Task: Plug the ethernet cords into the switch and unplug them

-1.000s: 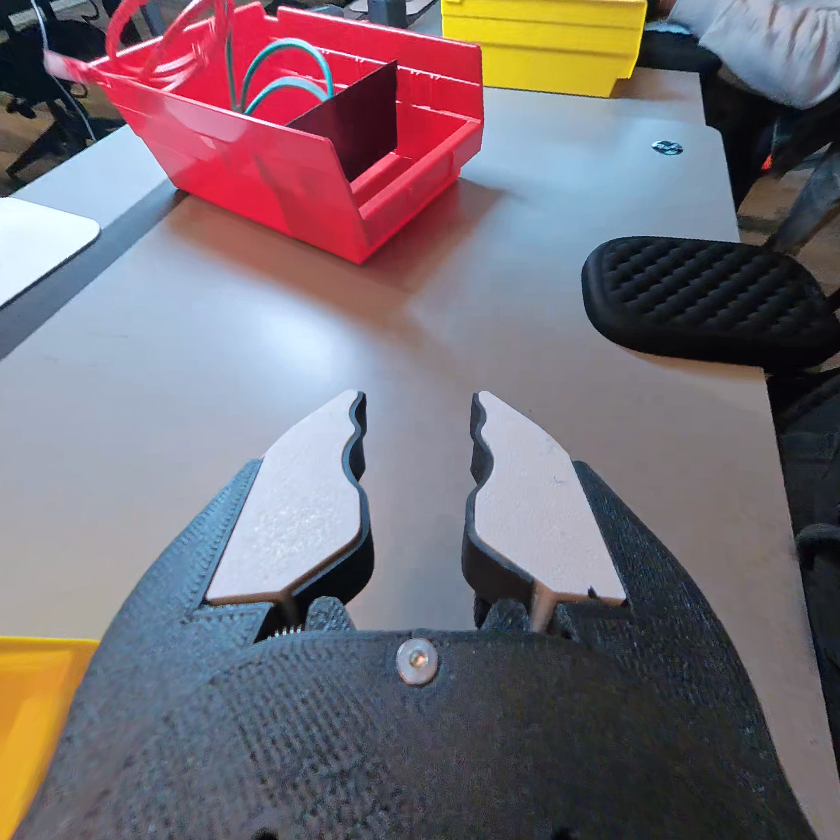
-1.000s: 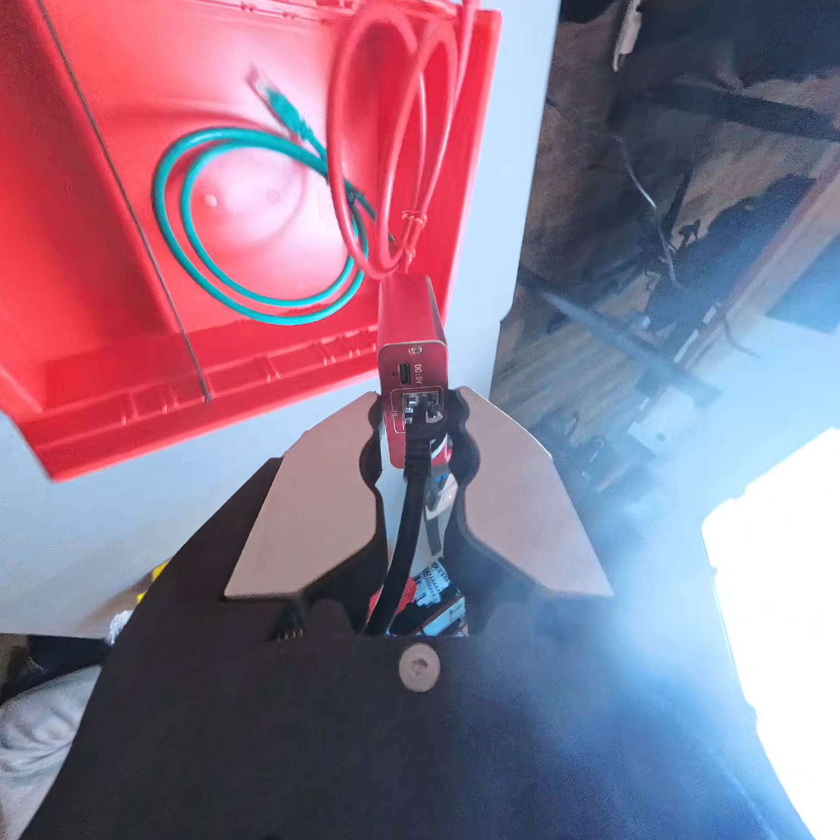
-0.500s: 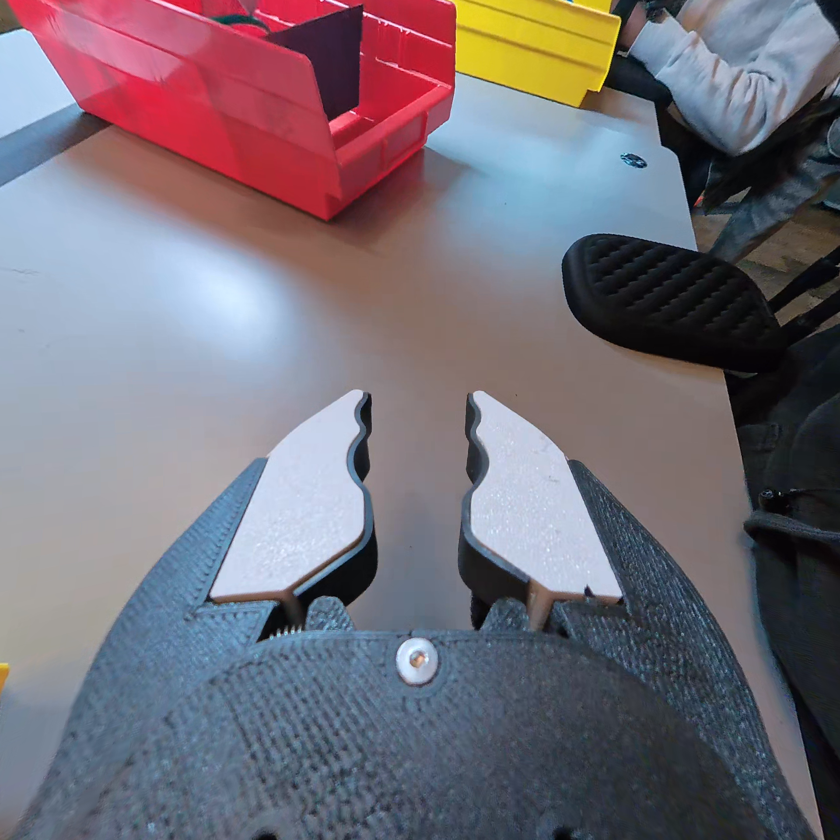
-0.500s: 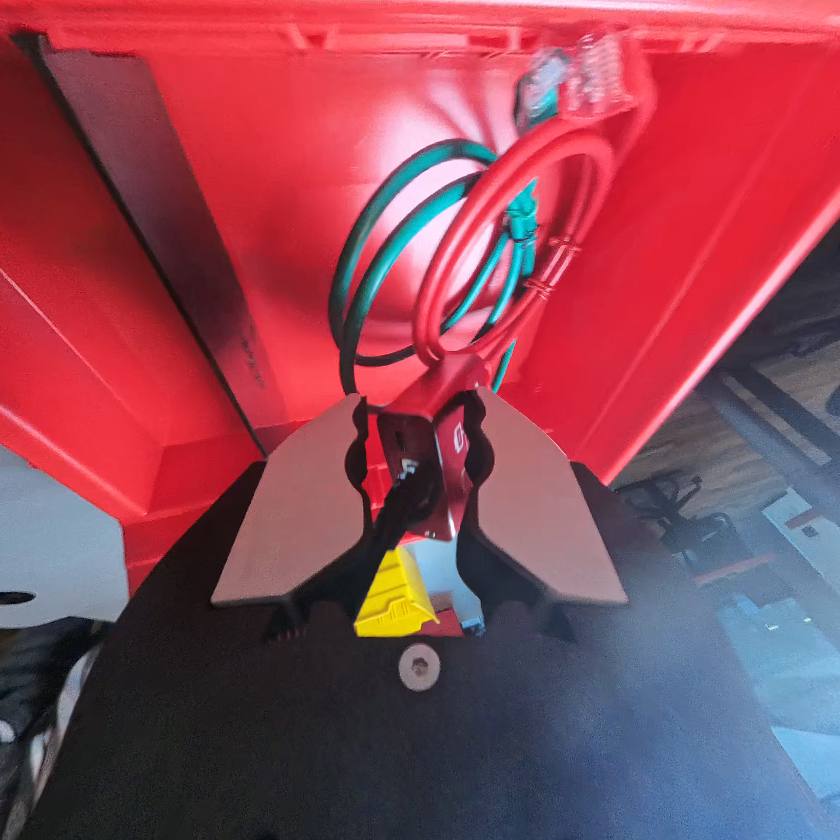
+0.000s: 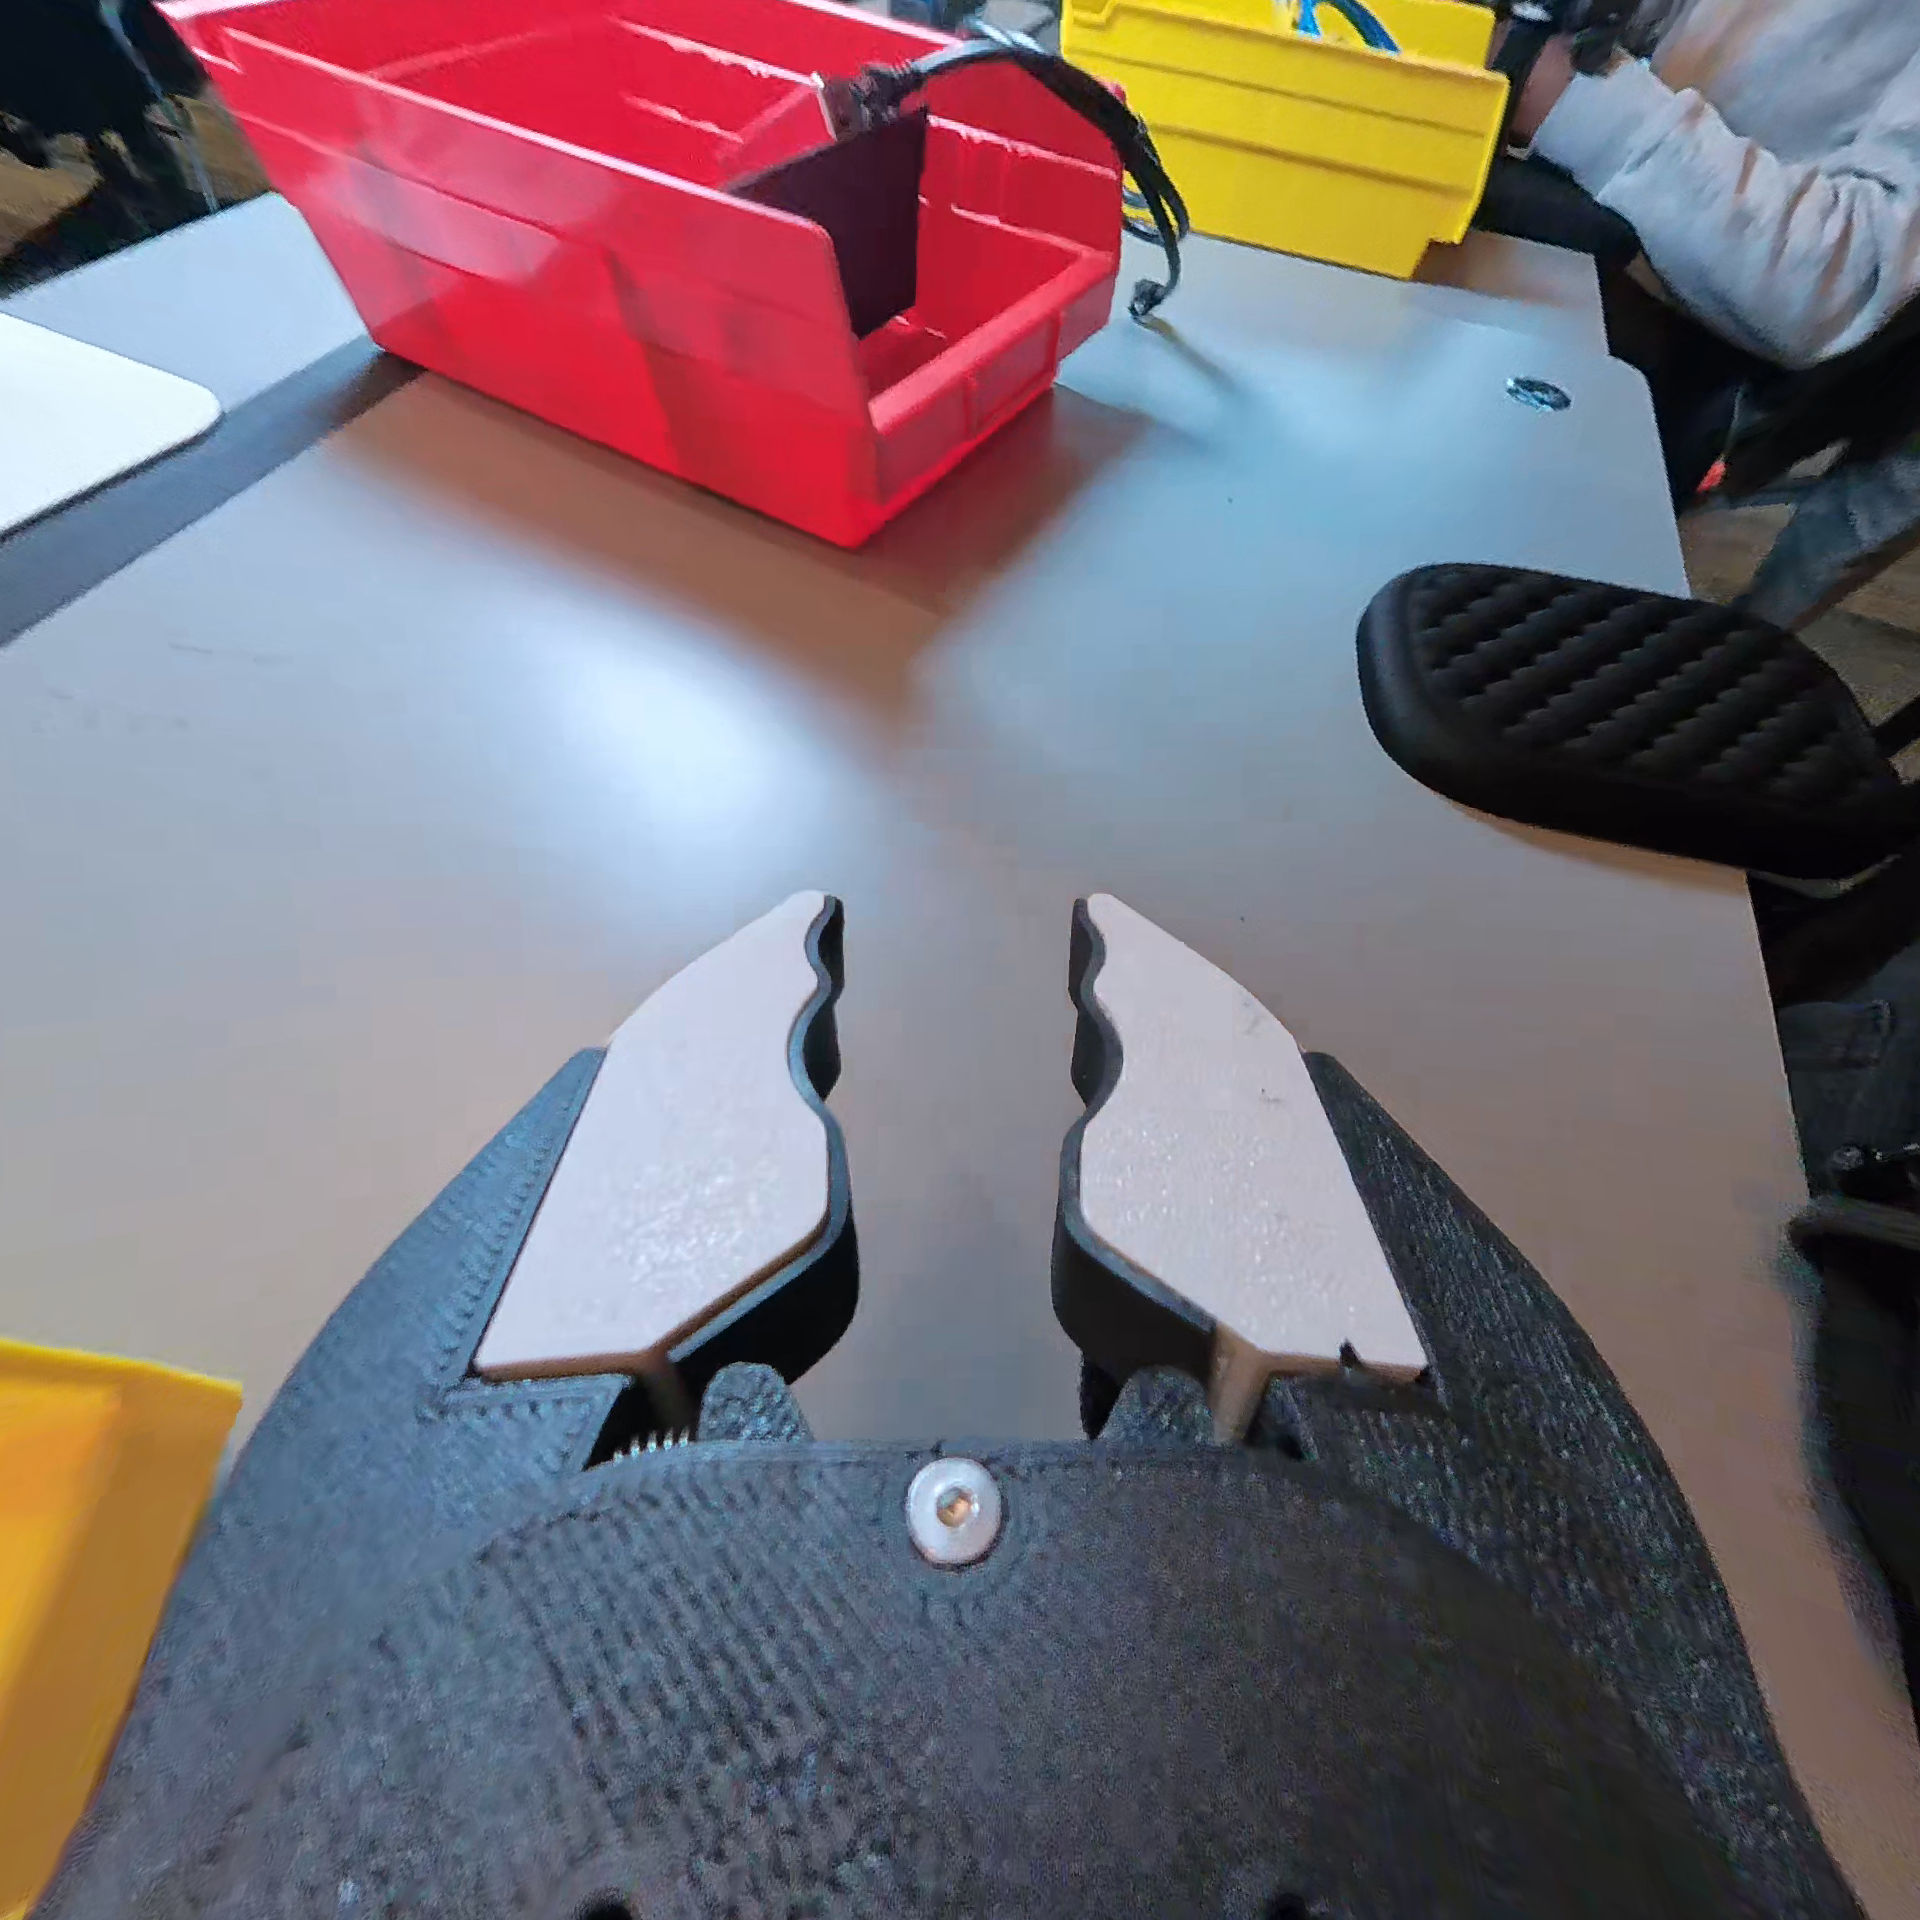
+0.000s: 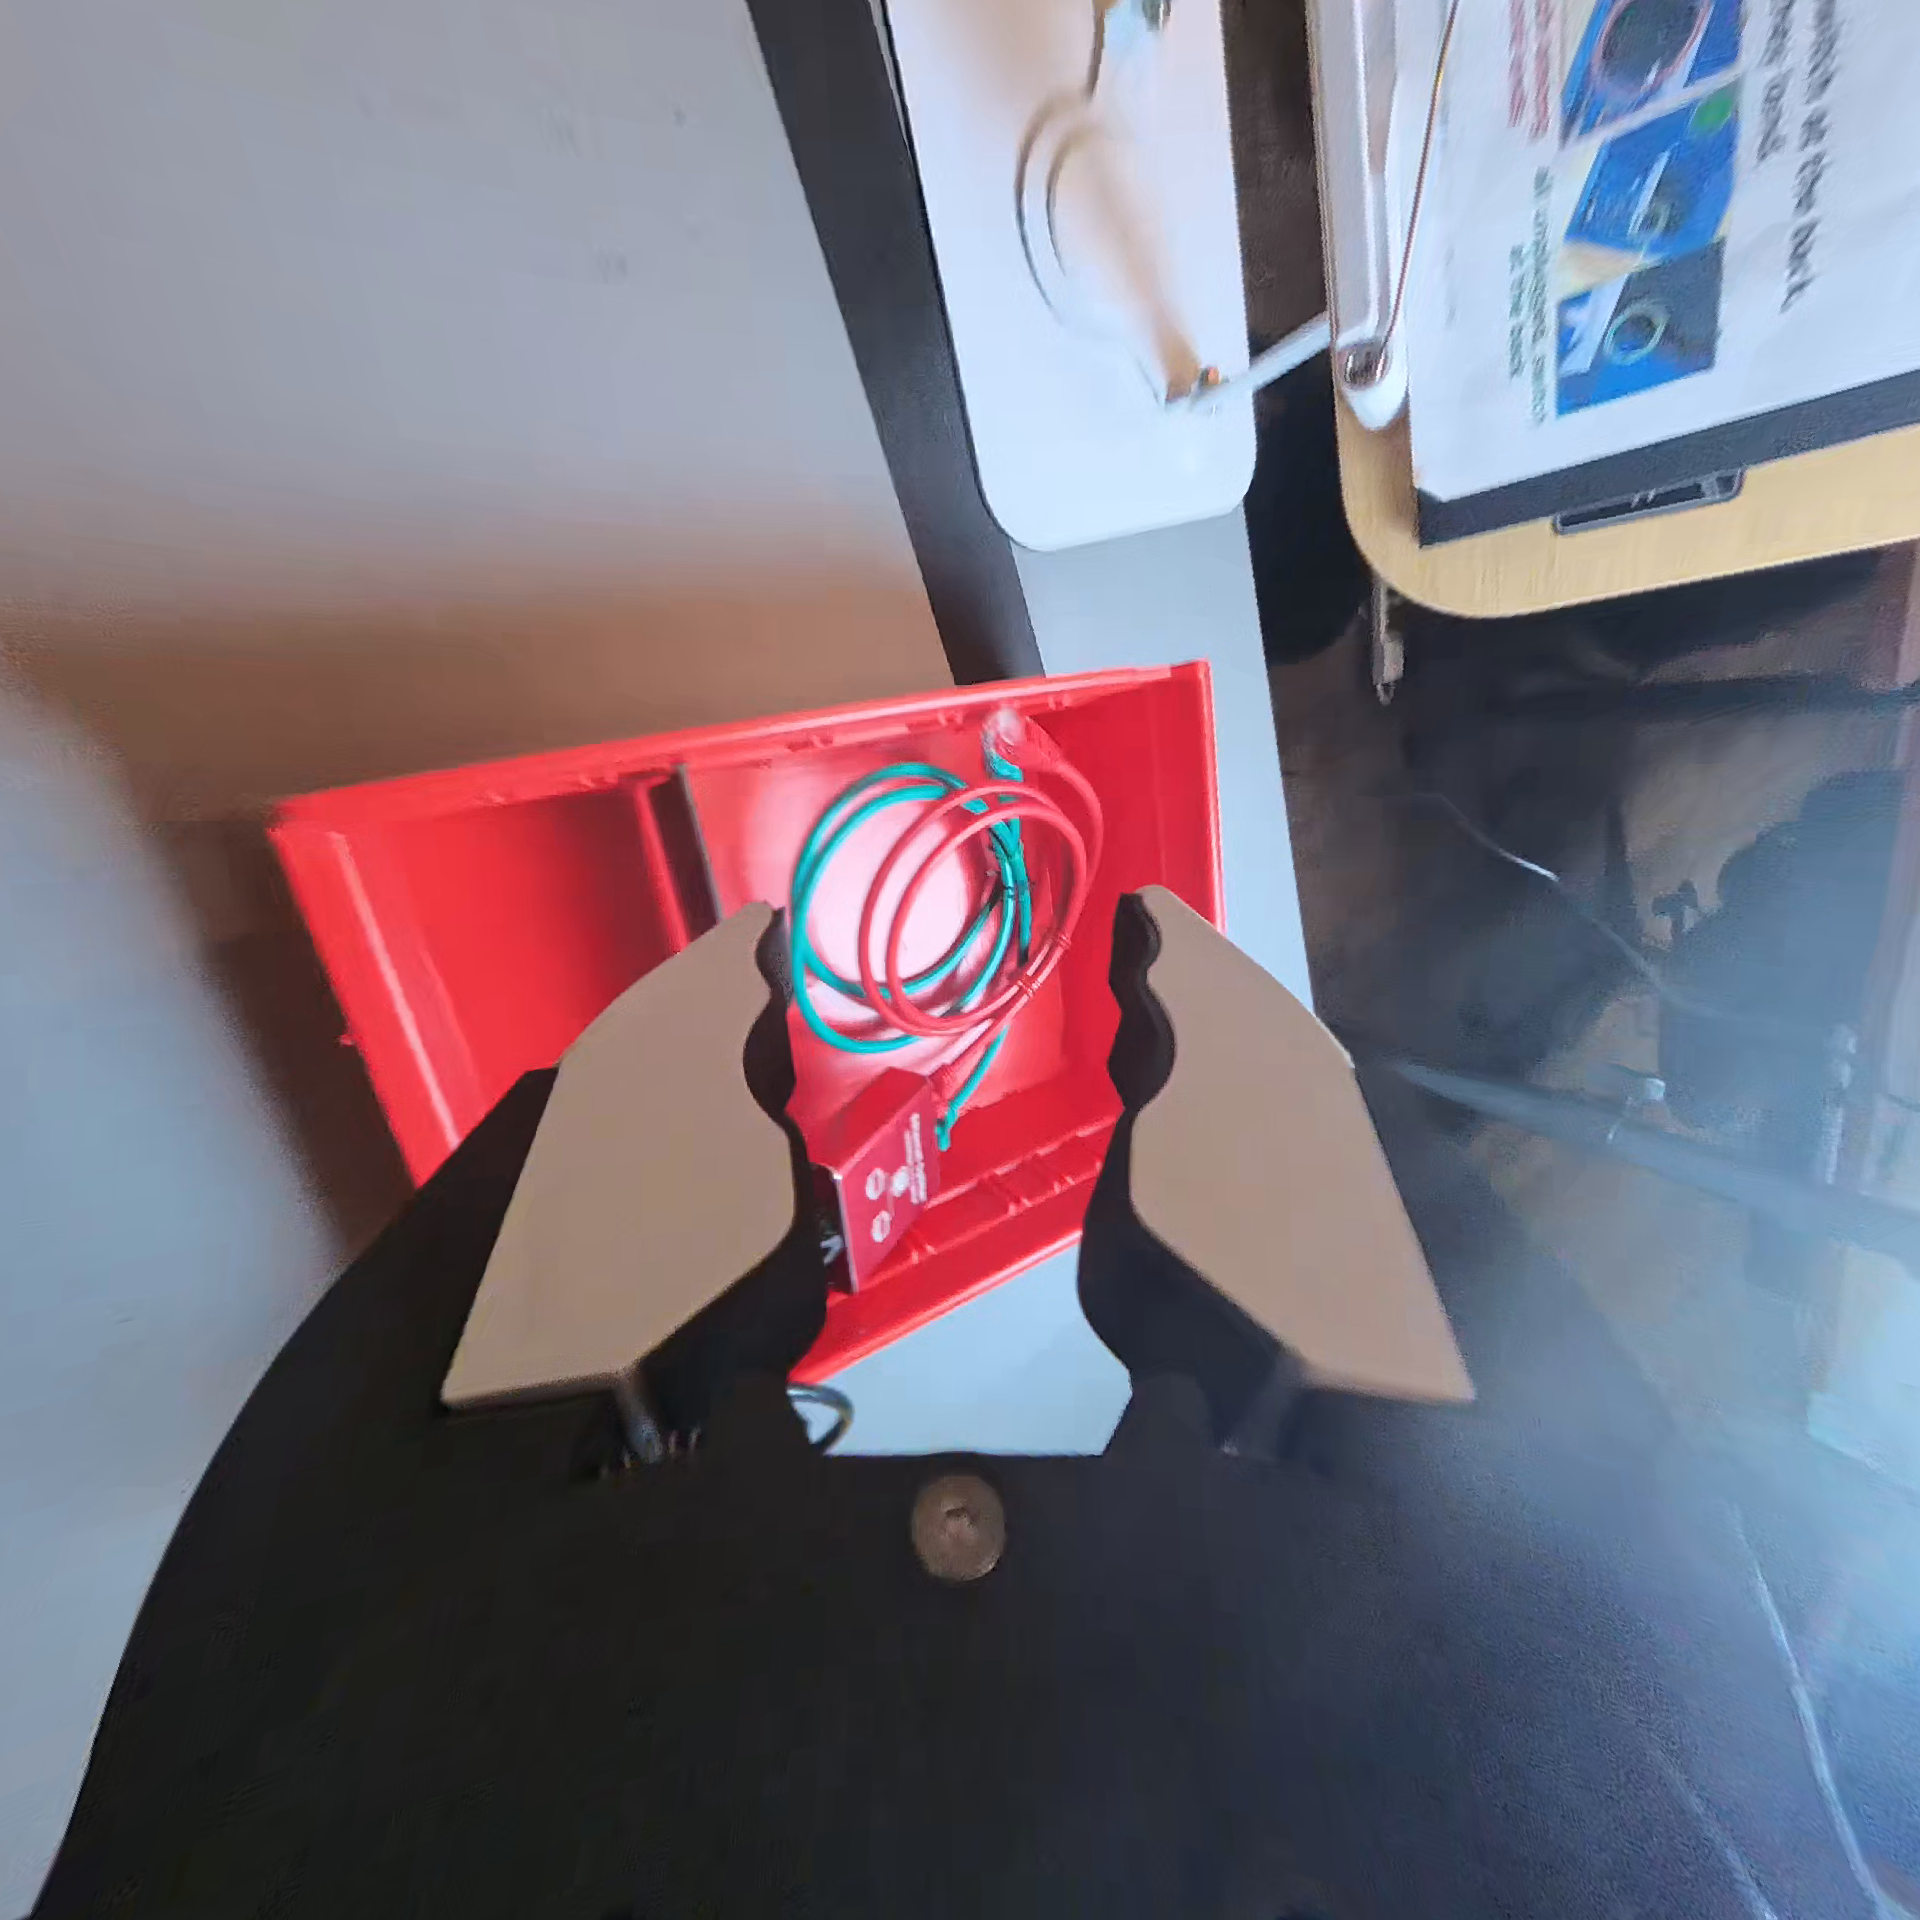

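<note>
In the right wrist view, a small red switch (image 6: 883,1184) lies in the red bin (image 6: 499,935), with a coiled red ethernet cord (image 6: 977,914) and a coiled green ethernet cord (image 6: 821,945) plugged into its far end. My right gripper (image 6: 945,914) is open and empty, high above the bin. A black cable (image 5: 1132,156) runs from the switch over the bin's rim in the left wrist view. My left gripper (image 5: 954,914) is open and empty, low over the grey table (image 5: 520,779), well short of the red bin (image 5: 644,270).
A yellow bin (image 5: 1278,114) stands behind the red one, another yellow bin (image 5: 83,1558) at the near left. A black chair armrest (image 5: 1621,707) overhangs the table's right edge. A person's sleeve (image 5: 1745,177) is at the far right. A white pad (image 6: 1091,260) lies beyond the bin. The gap from one gripper's tips to the other's is roughly 35 cm.
My right gripper has let go of the switch, which now lies in the red bin, and has opened and risen. My left gripper has stayed open over the table.
</note>
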Demonstrator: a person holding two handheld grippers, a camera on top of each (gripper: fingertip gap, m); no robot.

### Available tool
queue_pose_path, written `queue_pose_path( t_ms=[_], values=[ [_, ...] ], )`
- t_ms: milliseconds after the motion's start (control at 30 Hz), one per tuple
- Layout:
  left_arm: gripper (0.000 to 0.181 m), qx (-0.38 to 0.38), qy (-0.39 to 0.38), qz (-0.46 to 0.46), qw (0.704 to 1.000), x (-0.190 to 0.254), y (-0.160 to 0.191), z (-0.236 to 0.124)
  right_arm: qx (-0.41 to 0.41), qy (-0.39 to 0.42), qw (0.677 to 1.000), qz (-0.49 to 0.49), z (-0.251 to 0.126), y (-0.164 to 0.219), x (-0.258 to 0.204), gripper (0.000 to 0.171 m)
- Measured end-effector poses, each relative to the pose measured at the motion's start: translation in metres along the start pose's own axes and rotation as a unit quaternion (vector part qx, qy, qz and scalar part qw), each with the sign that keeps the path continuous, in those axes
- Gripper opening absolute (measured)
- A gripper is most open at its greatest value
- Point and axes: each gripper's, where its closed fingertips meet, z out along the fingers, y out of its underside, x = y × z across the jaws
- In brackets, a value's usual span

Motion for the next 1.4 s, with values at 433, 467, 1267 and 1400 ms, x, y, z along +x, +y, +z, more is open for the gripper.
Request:
queue_pose_path(
  t_ms=[433, 467, 1267, 1400],
  values=[
    [0.051, -0.077, -0.222, 0.018, 0.972, -0.104, 0.031, -0.112, -0.117, -0.077, 0.989, -0.049, 0.045, 0.11, -0.163, 0.066],
    [0.052, -0.113, -0.237, 0.025, 0.965, -0.113, 0.044, -0.119, -0.127, -0.076, 0.987, -0.055, 0.053, 0.115, -0.168, 0.066],
    [0.033, -0.3, -0.182, 0.232, 0.907, -0.095, 0.087, -0.047, -0.058, 0.034, 0.984, -0.163, 0.023, 0.091, -0.274, 0.03],
    [0.035, -0.277, -0.146, 0.278, 0.908, -0.073, 0.057, 0.012, -0.035, 0.074, 0.988, -0.131, 0.016, 0.079, -0.288, 0.031]
  ],
)
